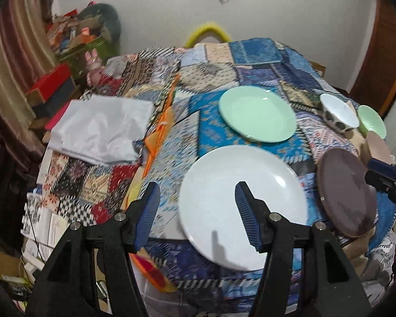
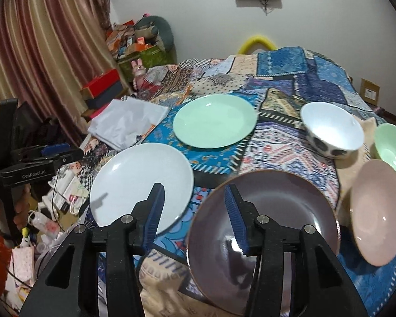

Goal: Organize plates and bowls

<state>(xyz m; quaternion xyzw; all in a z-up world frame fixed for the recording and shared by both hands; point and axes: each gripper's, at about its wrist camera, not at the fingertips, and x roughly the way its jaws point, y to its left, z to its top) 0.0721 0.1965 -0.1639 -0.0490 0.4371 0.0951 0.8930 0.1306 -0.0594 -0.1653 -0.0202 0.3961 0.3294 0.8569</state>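
A white plate (image 1: 240, 206) (image 2: 141, 185) lies near the front edge of the patchwork-covered table (image 1: 250, 79). A mint green plate (image 1: 257, 113) (image 2: 215, 120) lies behind it. A dark purple plate (image 1: 347, 192) (image 2: 266, 222) sits at the front right, a pink bowl (image 2: 380, 216) beside it. A white spotted bowl (image 1: 339, 113) (image 2: 332, 129) and a mint green bowl (image 1: 372, 121) (image 2: 393, 148) stand further back right. My left gripper (image 1: 196, 206) is open, straddling the white plate's left rim. My right gripper (image 2: 194, 206) is open over the purple plate's left rim.
A folded white cloth (image 1: 100, 129) (image 2: 126, 121) lies on the table's left part. Boxes and clutter (image 1: 74, 34) pile up at the back left by a curtain (image 2: 39, 52). Papers and bags sit on the floor to the left.
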